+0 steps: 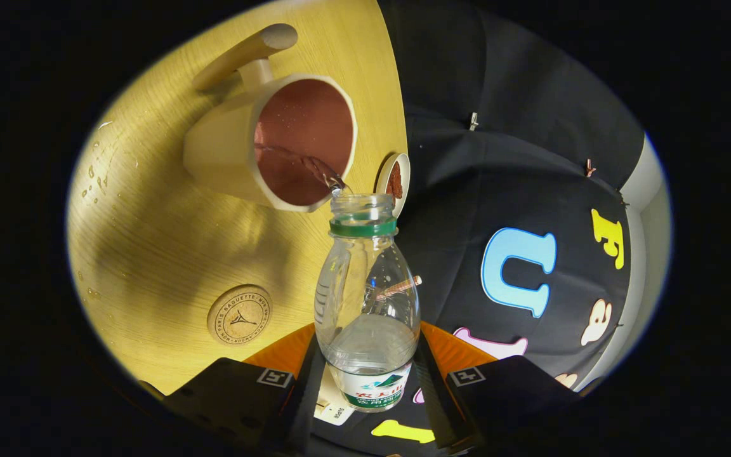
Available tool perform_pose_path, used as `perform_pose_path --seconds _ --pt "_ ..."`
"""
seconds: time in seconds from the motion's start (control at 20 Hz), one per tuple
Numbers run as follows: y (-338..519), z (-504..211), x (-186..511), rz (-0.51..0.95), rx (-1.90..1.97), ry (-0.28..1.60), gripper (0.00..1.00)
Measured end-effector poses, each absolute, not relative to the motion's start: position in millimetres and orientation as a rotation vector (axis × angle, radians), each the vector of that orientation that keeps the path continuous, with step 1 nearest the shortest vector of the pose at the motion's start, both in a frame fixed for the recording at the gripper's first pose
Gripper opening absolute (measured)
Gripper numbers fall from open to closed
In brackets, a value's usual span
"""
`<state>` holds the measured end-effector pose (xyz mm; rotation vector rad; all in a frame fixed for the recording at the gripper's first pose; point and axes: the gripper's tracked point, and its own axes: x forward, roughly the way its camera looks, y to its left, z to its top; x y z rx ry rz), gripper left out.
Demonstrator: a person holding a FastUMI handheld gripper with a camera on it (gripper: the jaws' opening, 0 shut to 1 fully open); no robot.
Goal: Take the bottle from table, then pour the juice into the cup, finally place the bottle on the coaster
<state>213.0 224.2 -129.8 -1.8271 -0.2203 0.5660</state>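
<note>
At the bottom centre of the frame, the gripper point(368, 381) has its two fingers closed against the lower body of the bottle point(367, 304), one on each side, near the label band. The jaws stand only as far apart as the bottle is wide, and both press on it.

The bottle is clear plastic with a green ring under its open neck and no cap on it. It runs from between the fingers toward the middle of the frame, tilted so that its mouth points at the cup. Some clear liquid remains in the lower part of the bottle. A thin stream leaves the mouth and arcs into the cup opening.

To the left of the bottle, in the lower left of the frame, a round coaster point(239, 315) with printed ring lettering lies flat on the wooden table point(150, 241). It is apart from both bottle and cup, with nothing resting on it.

Just beyond the bottle's mouth, in the upper centre-left, stands the cup point(276, 143), cream outside with a reddish-brown interior and a wooden handle on its far side. The bottle's mouth is at the cup's near rim.

Beside the cup, right of the bottle neck, a small round dish point(395, 181) with dark contents sits at the table's edge.

Water droplets point(96, 181) dot the table surface at the far left.
</note>
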Motion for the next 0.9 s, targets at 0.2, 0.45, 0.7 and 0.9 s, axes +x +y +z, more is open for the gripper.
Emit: perform_pose_path --seconds 0.2,0.45,0.7,0.9 --pt "230.6 -126.0 209.6 0.578 -1.866 -0.261 0.74" --pt "233.1 -123.5 208.8 0.582 -1.909 -0.285 0.74" --pt "235.7 -121.9 210.2 0.584 -1.943 -0.313 0.74" --pt "237.3 -119.1 211.3 0.586 -1.982 -0.336 0.74"
